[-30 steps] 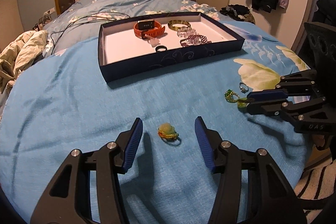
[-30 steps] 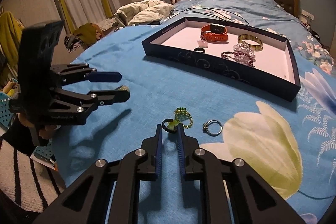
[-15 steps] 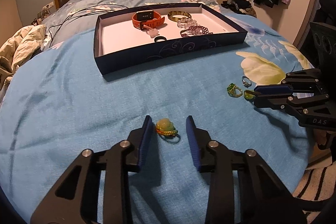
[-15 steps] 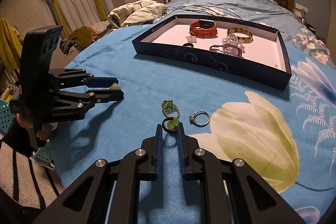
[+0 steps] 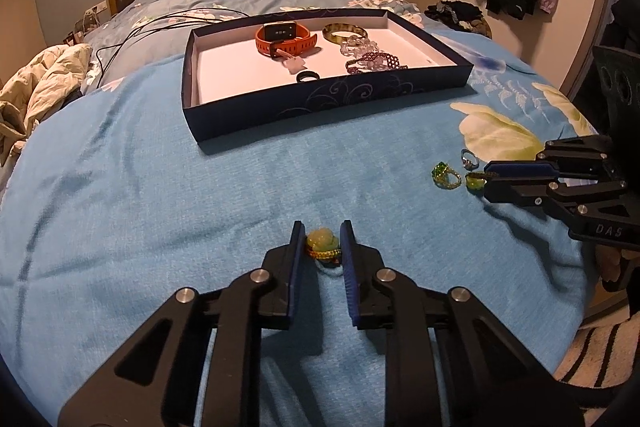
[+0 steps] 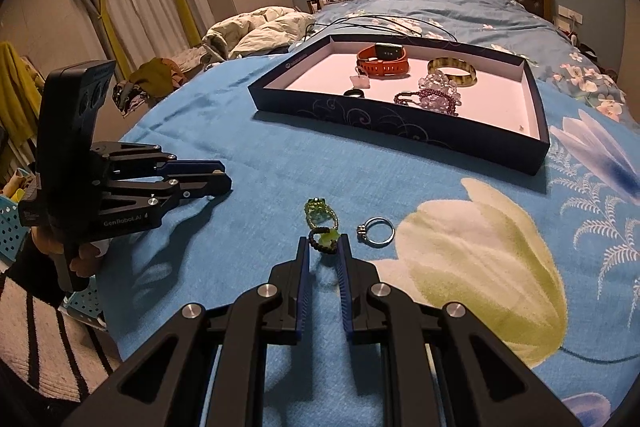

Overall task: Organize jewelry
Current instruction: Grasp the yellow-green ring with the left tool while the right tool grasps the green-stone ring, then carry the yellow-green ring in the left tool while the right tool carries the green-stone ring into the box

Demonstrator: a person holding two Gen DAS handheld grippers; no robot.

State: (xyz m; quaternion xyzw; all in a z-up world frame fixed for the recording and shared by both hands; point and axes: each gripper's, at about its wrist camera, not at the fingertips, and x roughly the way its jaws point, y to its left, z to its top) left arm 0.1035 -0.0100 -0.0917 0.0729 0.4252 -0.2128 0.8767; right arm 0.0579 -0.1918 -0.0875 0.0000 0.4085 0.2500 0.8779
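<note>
- Jewelry half sorted: an orange watch (image 5: 285, 37), a bangle (image 5: 345, 31), beaded bracelets (image 5: 374, 61) and a black ring (image 5: 307, 77) lie in the navy tray (image 5: 320, 103).
- Four rings are left on the blue bedspread (image 5: 160, 187).
- Left gripper (image 5: 322, 242), fingers nearly closed, pinches a pale green stone ring (image 5: 322, 245).
- Right gripper (image 6: 323, 250), likewise narrow, clasps a dark beaded ring (image 6: 323, 241).
- A green beaded ring (image 6: 318, 211) and a silver ring (image 6: 378, 231), just beside it, remain untouched.

I can't see the band of the jade ring (image 5: 323, 246); pads (image 5: 295, 259) hide it. Tray (image 6: 400, 131) speck too small to name.
</note>
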